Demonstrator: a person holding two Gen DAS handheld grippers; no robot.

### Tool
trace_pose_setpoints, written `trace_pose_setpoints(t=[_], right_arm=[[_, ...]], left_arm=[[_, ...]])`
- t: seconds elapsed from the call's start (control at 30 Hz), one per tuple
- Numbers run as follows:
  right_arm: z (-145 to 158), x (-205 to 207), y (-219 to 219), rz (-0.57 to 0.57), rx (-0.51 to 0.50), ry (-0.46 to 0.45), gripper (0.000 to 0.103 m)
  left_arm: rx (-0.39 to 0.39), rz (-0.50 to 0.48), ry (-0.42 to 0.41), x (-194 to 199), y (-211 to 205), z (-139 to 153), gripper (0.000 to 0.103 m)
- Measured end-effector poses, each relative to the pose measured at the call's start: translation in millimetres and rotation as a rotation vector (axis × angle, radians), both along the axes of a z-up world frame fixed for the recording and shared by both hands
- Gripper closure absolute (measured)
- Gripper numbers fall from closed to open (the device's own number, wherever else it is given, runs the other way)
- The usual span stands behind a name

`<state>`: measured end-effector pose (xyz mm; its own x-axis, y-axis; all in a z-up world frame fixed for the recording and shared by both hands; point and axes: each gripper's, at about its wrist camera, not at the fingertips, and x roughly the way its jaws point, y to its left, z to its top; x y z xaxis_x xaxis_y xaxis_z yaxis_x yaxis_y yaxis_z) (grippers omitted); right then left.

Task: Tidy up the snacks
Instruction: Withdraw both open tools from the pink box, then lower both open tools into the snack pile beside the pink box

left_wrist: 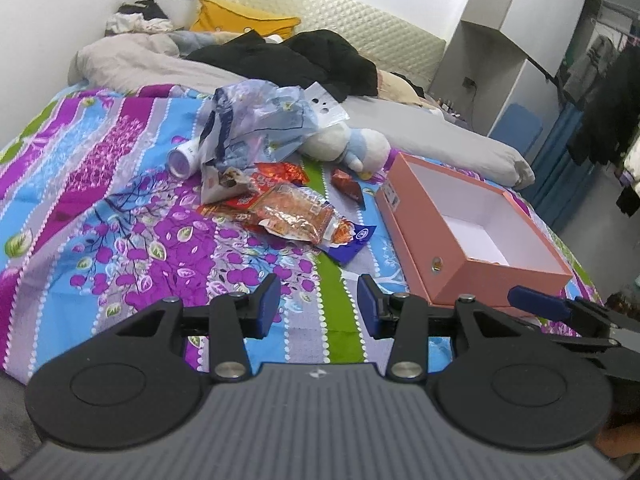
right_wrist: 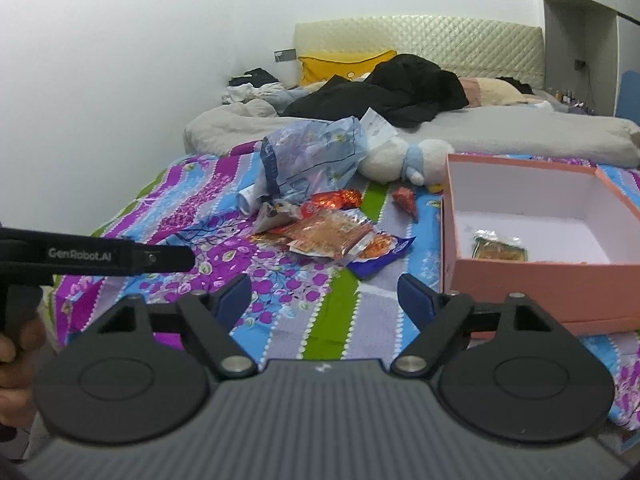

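Wide-apart, empty right tongs over floral bedspread, snack packet inside pink box.

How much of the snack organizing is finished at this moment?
Done: one snack packet lies inside the pink box. In hand: nothing; the left gripper and right gripper are open and empty. Left: the snack pile and a red wrapper on the bedspread.
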<state>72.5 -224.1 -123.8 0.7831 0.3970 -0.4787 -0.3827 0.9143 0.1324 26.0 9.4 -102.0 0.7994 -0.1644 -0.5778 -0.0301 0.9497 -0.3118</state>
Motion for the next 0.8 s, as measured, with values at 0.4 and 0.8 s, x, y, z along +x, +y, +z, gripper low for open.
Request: trace_pose_setpoints(t=[0.4, 0.8], right_arm=[[-29, 30, 18, 0.022, -0.065, 0.054, 0.022], [-58, 100, 60, 0.086, -0.169, 0.021, 0.022]], left_arm=[[-0.137, 0.062, 0.035, 44, 37, -48, 0.055], [-0.285, 0.103, 0.068, 133, 68, -104, 0.055]])
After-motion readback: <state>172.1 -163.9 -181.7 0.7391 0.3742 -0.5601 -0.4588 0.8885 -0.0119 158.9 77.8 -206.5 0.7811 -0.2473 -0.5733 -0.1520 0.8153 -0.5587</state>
